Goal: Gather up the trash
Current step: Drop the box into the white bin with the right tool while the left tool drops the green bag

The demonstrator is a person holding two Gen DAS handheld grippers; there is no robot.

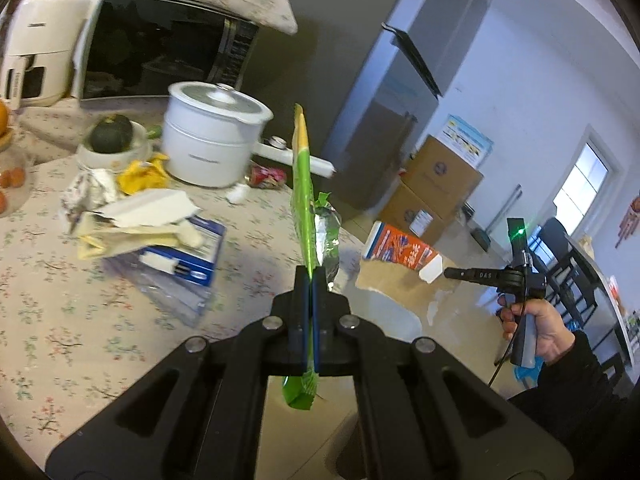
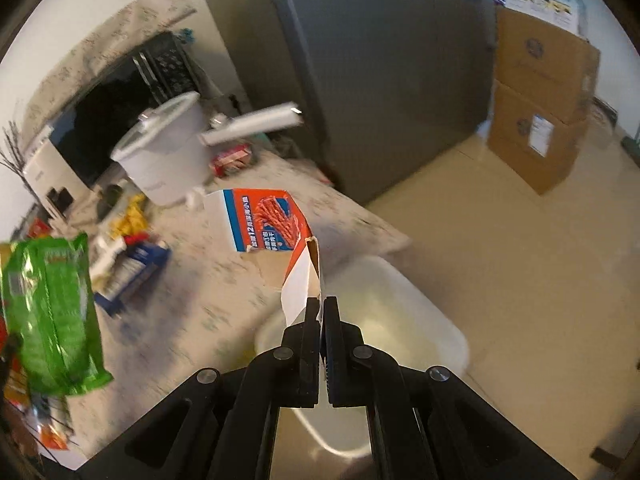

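Left gripper (image 1: pixel 311 280) is closed on the edge of a thin green foil snack wrapper (image 1: pixel 304 200), held above the floral-cloth table (image 1: pixel 60 320); right gripper (image 2: pixel 322 308) is closed on a flap of a torn orange-and-white cardboard carton (image 2: pixel 272 224), just above the white plastic bin (image 2: pixel 420 320). Both look very light, approx. empty; the foil is soft, crinkly & prob. slippery, so pinch a flat edge. The carton is stiffer but its torn flap may rip, so a grip on a solid wall is safer.
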